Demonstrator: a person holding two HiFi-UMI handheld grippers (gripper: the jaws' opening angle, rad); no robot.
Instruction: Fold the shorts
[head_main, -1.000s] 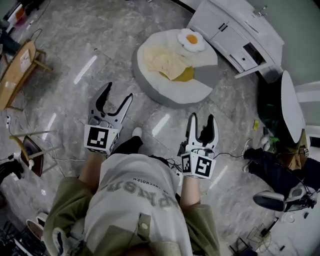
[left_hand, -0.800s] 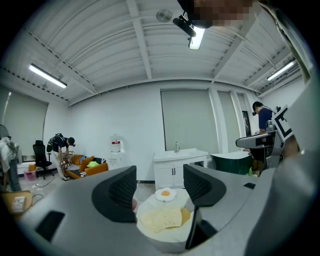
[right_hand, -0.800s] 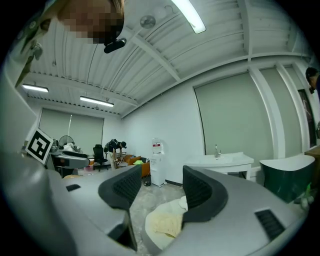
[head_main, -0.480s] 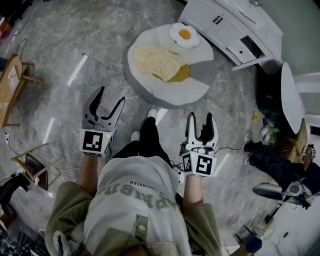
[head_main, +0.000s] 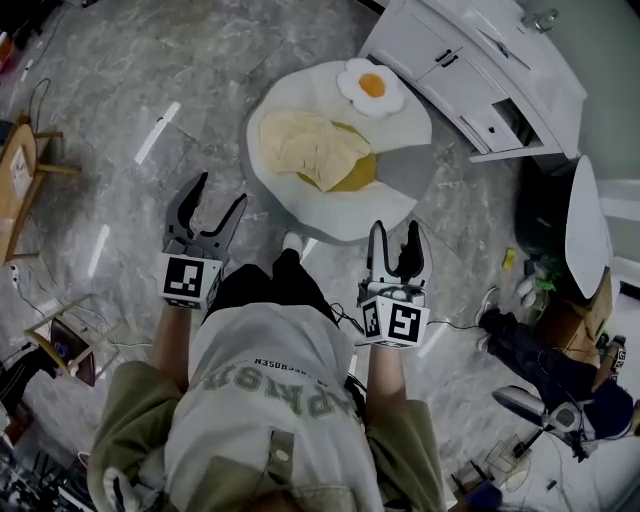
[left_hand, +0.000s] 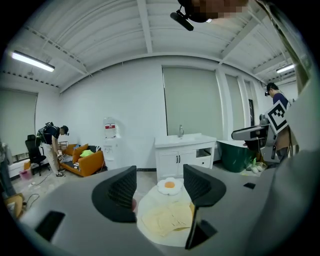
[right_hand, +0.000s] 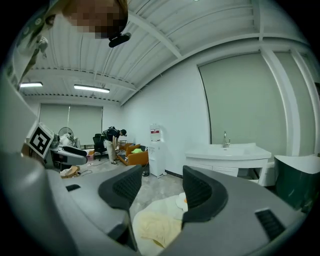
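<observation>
Facing the round floor cushion (head_main: 345, 215) where the pale yellow shorts (head_main: 315, 150) lie rumpled and unfolded, a person holds the left claw (head_main: 218, 192) and right claw (head_main: 396, 232) spread and empty, well short of them, the folding yet to start.

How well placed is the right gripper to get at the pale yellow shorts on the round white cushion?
Probably yes, once it comes closer: the right gripper is open and empty, and nothing stands between it and the shorts, which lie uncovered on the cushion.

Head view downward, gripper views facing shorts (head_main: 315, 150)
</observation>
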